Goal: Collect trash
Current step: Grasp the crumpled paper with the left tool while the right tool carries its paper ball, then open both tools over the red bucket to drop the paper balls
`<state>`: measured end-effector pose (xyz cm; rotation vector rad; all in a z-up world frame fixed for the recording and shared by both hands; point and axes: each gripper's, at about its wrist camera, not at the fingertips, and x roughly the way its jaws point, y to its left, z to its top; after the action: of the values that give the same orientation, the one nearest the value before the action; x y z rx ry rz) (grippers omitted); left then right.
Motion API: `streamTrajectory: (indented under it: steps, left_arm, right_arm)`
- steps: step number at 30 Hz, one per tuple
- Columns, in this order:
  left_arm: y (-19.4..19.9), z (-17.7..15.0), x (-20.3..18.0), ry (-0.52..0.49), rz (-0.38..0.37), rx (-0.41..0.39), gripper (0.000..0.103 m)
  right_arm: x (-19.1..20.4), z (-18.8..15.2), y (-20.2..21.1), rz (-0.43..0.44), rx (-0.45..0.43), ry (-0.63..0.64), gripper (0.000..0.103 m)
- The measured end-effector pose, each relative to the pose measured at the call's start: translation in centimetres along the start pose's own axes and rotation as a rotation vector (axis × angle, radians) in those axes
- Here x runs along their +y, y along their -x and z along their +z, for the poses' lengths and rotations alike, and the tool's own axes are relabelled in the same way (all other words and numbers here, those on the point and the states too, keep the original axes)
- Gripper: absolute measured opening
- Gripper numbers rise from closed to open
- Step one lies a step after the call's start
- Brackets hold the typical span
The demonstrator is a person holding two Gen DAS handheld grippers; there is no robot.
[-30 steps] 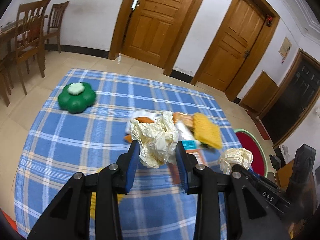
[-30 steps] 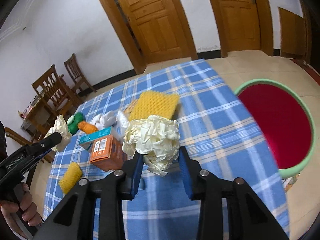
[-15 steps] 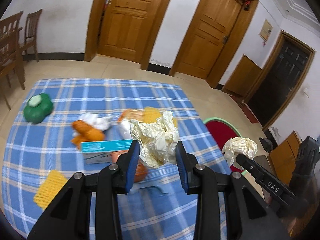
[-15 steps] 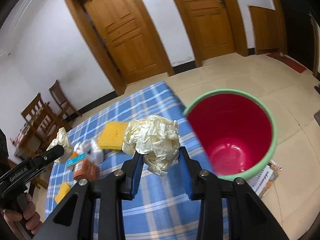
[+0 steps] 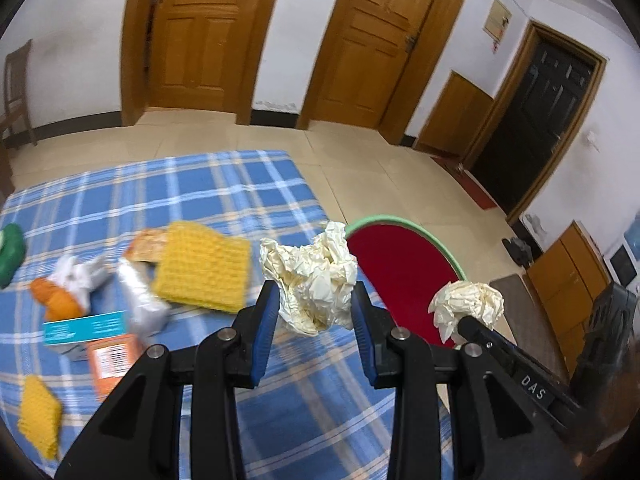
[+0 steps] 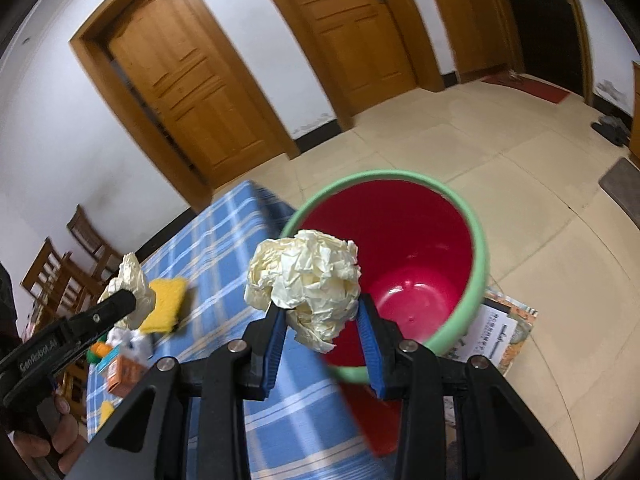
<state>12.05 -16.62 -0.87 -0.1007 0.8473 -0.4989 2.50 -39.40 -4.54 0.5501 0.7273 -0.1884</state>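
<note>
The left gripper [image 5: 314, 312] has its blue-padded fingers [image 5: 265, 320] clamped on a crumpled ball of cream paper [image 5: 310, 278], held above the near edge of the bench [image 5: 224, 184] with its blue checked cloth. The right gripper [image 6: 322, 330] likewise grips a second cream paper wad [image 6: 306, 280] between its fingers [image 6: 276, 336], and from its own camera the wad sits in front of the open mouth of the red bin [image 6: 416, 280] with the green rim, which stands on the tiled floor [image 6: 500, 184] just beside the bench. Farther out on the cloth lie a yellow foam net [image 5: 202, 268], a smaller yellow net piece [image 5: 38, 420], an orange and teal carton [image 5: 92, 332], a silver wrapper [image 5: 140, 304], an orange item [image 5: 58, 300] and a green object [image 5: 10, 254] at the left edge. Beyond stand wooden doors [image 5: 192, 32] and white walls
</note>
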Motion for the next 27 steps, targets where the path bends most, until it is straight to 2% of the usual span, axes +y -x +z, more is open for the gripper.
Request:
streamTrajectory:
  steps: [9,23,25,27]
  left_arm:
    - [-5.4,0.2,-3.9,-0.068,-0.030,0.074,0.036]
    - [-12.1,1.6,-6.6,-0.117,-0.060,0.135,0.037]
    - [-12.3,1.7,-6.7,-0.119,-0.055,0.135,0.047]
    - [-12.6,1.8,-6.7,-0.114,-0.052,0.136,0.052]
  right_arm:
    - [-3.3,0.1,-1.5,-0.031,0.025,-0.058,0.038]
    - [-5.6,0.6,-2.3,-0.046,0.033,-0.093,0.039]
    - [-5.8,0.6,-2.5,-0.048,0.038,-0.096,0.039]
    - [-6.0,0.6,-2.8,-0.049,0.045,-0.101,0.039]
